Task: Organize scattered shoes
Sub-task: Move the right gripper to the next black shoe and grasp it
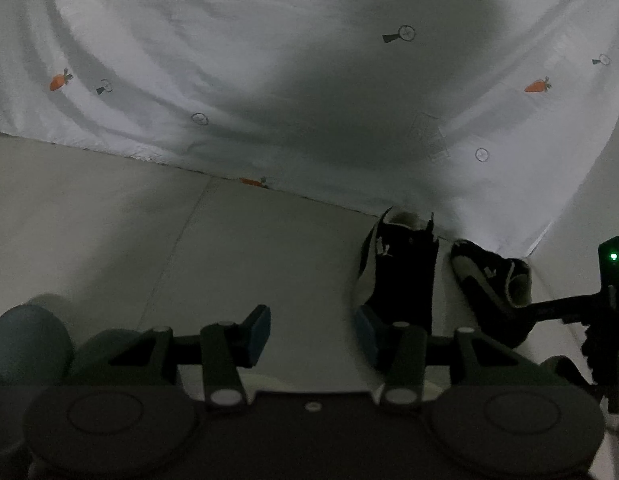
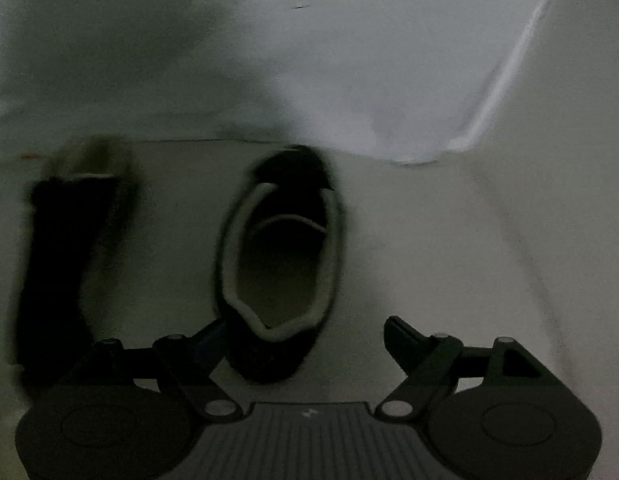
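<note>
- The pale, smooth tiled floor (image 1: 109,216) carried everything; a thin grout seam ran across it in the left wrist view.
- A white cloth sheet (image 1: 189,40) printed with small orange carrots and grey outline motifs met the floor along its far edge, with a broad dark shadow across it.
- A black shoe with a white stripe (image 1: 393,264) lay on the floor near the sheet's edge.
- A second black shoe with a pale lining (image 1: 489,280) lay on the floor just beside the first, to its right, tipped on its side.
- In the blurred right wrist view, that shoe's pale-rimmed opening (image 2: 281,256) faced the camera.
</note>
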Demonstrator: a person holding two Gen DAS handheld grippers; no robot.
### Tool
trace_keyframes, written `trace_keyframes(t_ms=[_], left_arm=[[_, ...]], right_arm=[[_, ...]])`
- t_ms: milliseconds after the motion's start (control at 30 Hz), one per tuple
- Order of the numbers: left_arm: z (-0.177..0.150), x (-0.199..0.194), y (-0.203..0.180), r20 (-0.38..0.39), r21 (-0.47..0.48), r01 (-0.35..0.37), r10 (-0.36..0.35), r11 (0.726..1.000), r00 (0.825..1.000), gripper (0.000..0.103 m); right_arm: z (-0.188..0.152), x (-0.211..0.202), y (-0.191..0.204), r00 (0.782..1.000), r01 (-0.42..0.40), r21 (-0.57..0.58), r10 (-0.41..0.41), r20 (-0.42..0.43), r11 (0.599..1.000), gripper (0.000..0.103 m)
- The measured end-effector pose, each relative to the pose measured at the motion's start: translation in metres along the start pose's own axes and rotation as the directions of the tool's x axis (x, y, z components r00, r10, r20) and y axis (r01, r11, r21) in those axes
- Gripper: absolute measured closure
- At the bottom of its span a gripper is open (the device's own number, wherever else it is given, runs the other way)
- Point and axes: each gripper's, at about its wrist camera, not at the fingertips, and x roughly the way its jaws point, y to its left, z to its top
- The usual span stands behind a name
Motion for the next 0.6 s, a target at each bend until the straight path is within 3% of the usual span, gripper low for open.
trace_keyframes(t_ms=[33, 133, 233, 300, 400, 533, 567, 600], left_arm=[[0.0, 0.001, -0.001, -0.002, 0.003, 0.001, -0.001, 1.0, 1.0, 0.055], [0.003, 0.006, -0.003, -0.009, 0.012, 0.005, -0.005, 1.0, 1.0, 0.055], [0.005, 0.01, -0.006, -0.016, 0.022, 0.01, -0.01, 1.0, 1.0, 0.055], [0.006, 0.013, -0.008, -0.021, 0.029, 0.013, -0.012, 1.0, 1.0, 0.055], [0.008, 0.018, -0.011, -0.028, 0.038, 0.017, -0.016, 0.999, 0.999, 0.055], [0.022, 0.038, -0.021, -0.024, 0.073, 0.035, -0.033, 0.997, 0.999, 0.055], [0.026, 0.043, -0.024, -0.023, 0.082, 0.039, -0.038, 0.996, 0.999, 0.055], [0.03, 0.048, -0.026, -0.022, 0.091, 0.044, -0.042, 0.995, 0.999, 0.055]], right_arm=[[0.001, 0.003, -0.005, 1.0, 0.019, 0.014, -0.019, -0.001, 1.0, 0.021], [0.003, 0.01, -0.031, 0.998, 0.055, 0.135, -0.053, -0.021, 0.989, 0.037], [0.003, 0.002, -0.029, 0.994, -0.104, 0.154, 0.107, -0.012, 0.983, 0.055], [0.001, 0.004, -0.024, 0.973, -0.221, 0.17, 0.229, -0.03, 0.96, 0.087], [0.002, 0.021, -0.022, 0.939, -0.313, 0.228, 0.336, -0.069, 0.922, 0.092], [0.006, 0.048, -0.033, 0.937, -0.291, 0.289, 0.333, -0.107, 0.912, 0.092], [0.006, 0.052, -0.04, 0.943, -0.267, 0.307, 0.314, -0.112, 0.913, 0.102], [0.007, 0.057, -0.049, 0.939, -0.269, 0.345, 0.325, -0.114, 0.899, 0.103]])
